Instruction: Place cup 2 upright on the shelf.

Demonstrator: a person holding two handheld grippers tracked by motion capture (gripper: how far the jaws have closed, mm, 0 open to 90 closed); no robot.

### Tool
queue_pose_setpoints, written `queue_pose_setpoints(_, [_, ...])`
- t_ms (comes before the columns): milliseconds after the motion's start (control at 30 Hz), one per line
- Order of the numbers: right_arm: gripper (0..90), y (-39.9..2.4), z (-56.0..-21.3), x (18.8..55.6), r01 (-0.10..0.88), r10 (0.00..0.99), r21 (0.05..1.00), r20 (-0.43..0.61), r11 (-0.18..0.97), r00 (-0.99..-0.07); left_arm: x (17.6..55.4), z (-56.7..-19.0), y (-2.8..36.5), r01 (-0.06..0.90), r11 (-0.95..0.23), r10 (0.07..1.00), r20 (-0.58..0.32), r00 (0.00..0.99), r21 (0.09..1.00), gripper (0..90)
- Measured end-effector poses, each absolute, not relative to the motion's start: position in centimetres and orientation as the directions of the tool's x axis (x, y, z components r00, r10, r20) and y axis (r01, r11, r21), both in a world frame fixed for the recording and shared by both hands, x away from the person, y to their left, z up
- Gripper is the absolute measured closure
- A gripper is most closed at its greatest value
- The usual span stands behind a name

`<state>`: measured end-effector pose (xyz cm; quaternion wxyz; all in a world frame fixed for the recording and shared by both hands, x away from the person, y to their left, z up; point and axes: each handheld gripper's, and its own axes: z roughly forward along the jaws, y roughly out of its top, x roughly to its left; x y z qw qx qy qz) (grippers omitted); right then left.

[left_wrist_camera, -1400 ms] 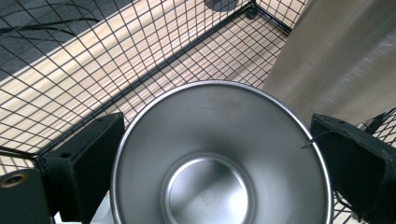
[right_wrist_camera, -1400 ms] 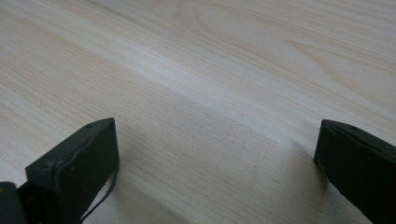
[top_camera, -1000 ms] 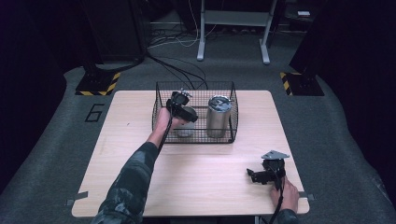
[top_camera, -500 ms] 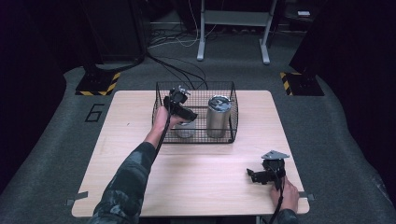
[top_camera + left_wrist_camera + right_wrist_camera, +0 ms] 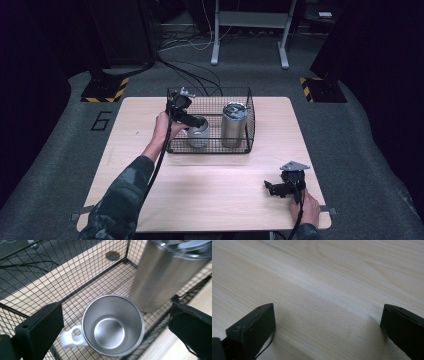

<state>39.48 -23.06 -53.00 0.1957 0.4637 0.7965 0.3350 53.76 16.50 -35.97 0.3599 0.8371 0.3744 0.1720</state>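
We are hovering our left hand-held gripper, jaws spread wide, directly over the steel mug standing upright inside the wire basket; our right hand-held gripper, also spread, is resting well apart on the counter.

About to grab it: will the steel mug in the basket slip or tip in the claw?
The mug looks polished, so probably slippery. It is rigid and empty, so likely light. The white handle on one side may swing it if gripped off-centre.

Both grippers' jaws wide apart
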Motion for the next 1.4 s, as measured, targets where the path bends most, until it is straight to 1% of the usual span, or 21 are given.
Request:
queue_pose_setpoints(333, [0.0, -23.1, -53.0, 39.5, 0.608, 0.870, 0.715, -0.001, 0.346, -0.494, 50.1, -35.0, 18.0, 0.477, -0.470, 0.749, 0.049, 0.661, 0.742, 0.2])
queue_pose_setpoints(600, [0.0, -23.1, -53.0, 39.5, 0.608, 0.870, 0.715, -0.001, 0.346, -0.494, 46.2, -34.9, 19.3, 0.451, -0.507, 0.731, 0.088, 0.677, 0.735, 0.2])
queue_pose_setpoints(800, [0.0, -23.0, -53.0, 39.5, 0.608, 0.870, 0.715, -0.001, 0.346, -0.494, 43.3, -35.4, 21.2, 0.432, -0.514, 0.730, 0.114, 0.674, 0.741, 0.2])
queue_pose_setpoints(1133, [0.0, -23.0, -53.0, 39.5, 0.608, 0.870, 0.715, -0.001, 0.346, -0.494, 39.2, -37.8, 25.0, 0.447, -0.481, 0.770, 0.119, 0.627, 0.754, 0.4])
queue_pose_setpoints(1267, [0.0, -23.0, -53.0, 39.5, 0.608, 0.871, 0.715, -0.001, 0.344, -0.492, 37.7, -39.7, 26.5, 0.470, -0.468, 0.795, 0.125, 0.593, 0.748, 0.4])
queue_pose_setpoints(1400, [0.0, -23.0, -53.0, 39.5, 0.609, 0.870, 0.715, 0.000, 0.344, -0.492, 36.6, -41.8, 28.3, 0.509, -0.440, 0.820, 0.100, 0.563, 0.740, 0.4])
